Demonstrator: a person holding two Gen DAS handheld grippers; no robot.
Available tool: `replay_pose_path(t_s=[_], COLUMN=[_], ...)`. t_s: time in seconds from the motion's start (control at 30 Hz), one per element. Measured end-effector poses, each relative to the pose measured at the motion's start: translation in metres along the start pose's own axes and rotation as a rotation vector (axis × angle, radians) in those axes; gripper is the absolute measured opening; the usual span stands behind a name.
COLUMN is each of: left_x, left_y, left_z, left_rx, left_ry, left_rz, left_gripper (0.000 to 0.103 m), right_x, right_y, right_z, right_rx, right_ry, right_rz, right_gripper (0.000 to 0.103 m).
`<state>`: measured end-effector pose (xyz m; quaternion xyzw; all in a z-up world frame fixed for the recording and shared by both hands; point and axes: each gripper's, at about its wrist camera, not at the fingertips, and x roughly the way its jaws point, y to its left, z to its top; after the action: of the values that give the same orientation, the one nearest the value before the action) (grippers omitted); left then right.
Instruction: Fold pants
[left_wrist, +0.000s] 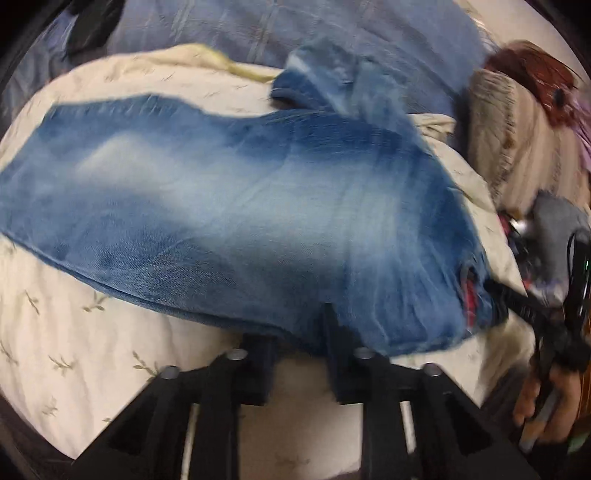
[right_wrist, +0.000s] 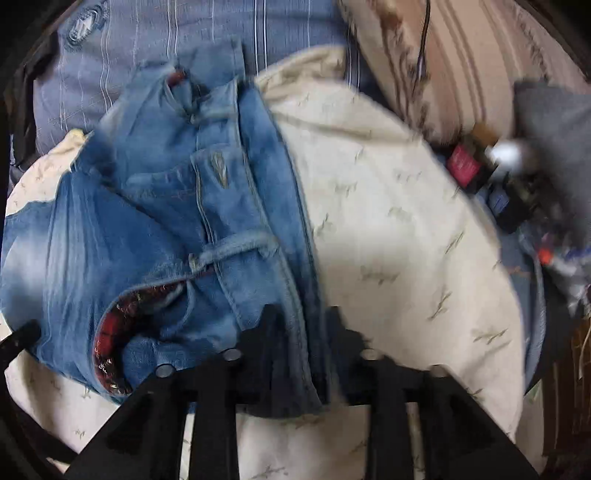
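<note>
Cream bedspread (left_wrist: 55, 332) bears jeans (left_wrist: 221, 221); both tongs pinch its near edge.

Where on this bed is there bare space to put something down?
Bare cream bedspread lies right of the jeans waistband, and more of it near the camera below the trouser leg in the left view. The clutter along the far right edge is crowded.

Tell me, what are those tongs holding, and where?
Both hold the jeans: left tongs at a leg's side edge, right tongs at the waistband.
</note>
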<state>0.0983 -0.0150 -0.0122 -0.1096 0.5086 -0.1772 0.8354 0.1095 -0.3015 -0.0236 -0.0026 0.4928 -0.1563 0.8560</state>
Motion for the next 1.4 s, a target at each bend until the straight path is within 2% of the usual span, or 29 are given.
replay_pose_path(t_s=[0.07,0.1,0.17,0.27,0.3,0.37,0.4,0.47,0.57,0.67,0.73,0.83,0.9,0.93,1.0,1.03,1.07,1.17,1.2,1.3,1.33,1.37,1.4], left_x=[-0.019,-0.03,-0.05,-0.072,-0.074,-0.072,-0.067,-0.051,-0.02,0.012,0.019,0.018,0.018,0.02,0.021,0.022,0.022,0.003,0.0,-0.012,-0.016,-0.017,-0.021], left_y=[-0.005,-0.006,-0.005,-0.002,-0.001,0.001,0.0,0.004,0.024,0.053,0.073,0.09,0.094,0.094,0.097,0.098,0.098,0.105,0.105,0.118,0.122,0.127,0.13], left_z=[-0.006,-0.003,0.001,0.027,0.041,0.07,0.085,0.115,0.156,0.169,0.178,0.185,0.188,0.188,0.187,0.188,0.188,0.185,0.185,0.176,0.175,0.176,0.173], left_rx=[0.035,0.056,0.087,0.116,0.121,0.132,0.143,0.134,0.067,-0.032,-0.091,-0.15,-0.17,-0.169,-0.16,-0.16,-0.169,-0.181,-0.186,-0.218,-0.228,-0.247,-0.261], left_ry=[-0.049,-0.078,-0.135,-0.242,-0.27,-0.317,-0.338,-0.33,-0.308,-0.23,-0.226,-0.235,-0.232,-0.232,-0.224,-0.222,-0.226,-0.247,-0.255,-0.275,-0.276,-0.277,-0.28], left_rz=[-0.019,-0.029,-0.016,0.056,0.084,0.166,0.194,0.245,0.256,0.234,0.225,0.2,0.165,0.16,0.161,0.155,0.146,0.116,0.116,0.111,0.106,0.102,0.101], left_gripper=[0.036,0.039,0.057,0.071,0.071,0.072,0.072,0.072,0.071,0.07,0.07,0.07,0.071,0.071,0.071,0.071,0.071,0.071,0.071,0.071,0.071,0.071,0.071], right_x=[-0.031,-0.043,-0.062,-0.058,-0.054,-0.044,-0.04,-0.02,0.014,0.05,0.077,0.105,0.127,0.137,0.156,0.155,0.149,0.093,0.076,0.008,-0.01,-0.026,-0.042], right_y=[-0.004,-0.005,0.001,0.021,0.033,0.054,0.064,0.082,0.104,0.133,0.161,0.195,0.221,0.228,0.243,0.248,0.253,0.258,0.256,0.247,0.245,0.243,0.239], right_z=[0.007,0.011,0.024,0.057,0.07,0.096,0.105,0.133,0.17,0.212,0.244,0.286,0.313,0.319,0.323,0.32,0.317,0.296,0.29,0.26,0.252,0.245,0.239], right_rx=[0.046,0.06,0.072,0.063,0.051,0.034,0.037,0.069,0.083,0.074,0.026,-0.01,-0.041,-0.03,-0.036,-0.054,-0.081,-0.139,-0.146,-0.212,-0.239,-0.26,-0.282], right_ry=[-0.123,-0.174,-0.227,-0.189,-0.168,-0.131,-0.12,-0.113,-0.077,-0.026,0.004,-0.021,-0.005,0.031,0.096,0.093,0.073,-0.109,-0.151,-0.304,-0.35,-0.386,-0.397], right_rz=[0.031,0.071,0.189,0.447,0.513,0.59,0.608,0.611,0.616,0.61,0.59,0.506,0.405,0.387,0.331,0.295,0.278,0.265,0.295,0.565,0.611,0.673,0.778], right_gripper=[0.076,0.08,0.08,0.08,0.079,0.079,0.079,0.079,0.08,0.08,0.079,0.079,0.076,0.075,0.05,0.022,0.015,0.013,0.013,0.013,0.013,0.014,0.013])
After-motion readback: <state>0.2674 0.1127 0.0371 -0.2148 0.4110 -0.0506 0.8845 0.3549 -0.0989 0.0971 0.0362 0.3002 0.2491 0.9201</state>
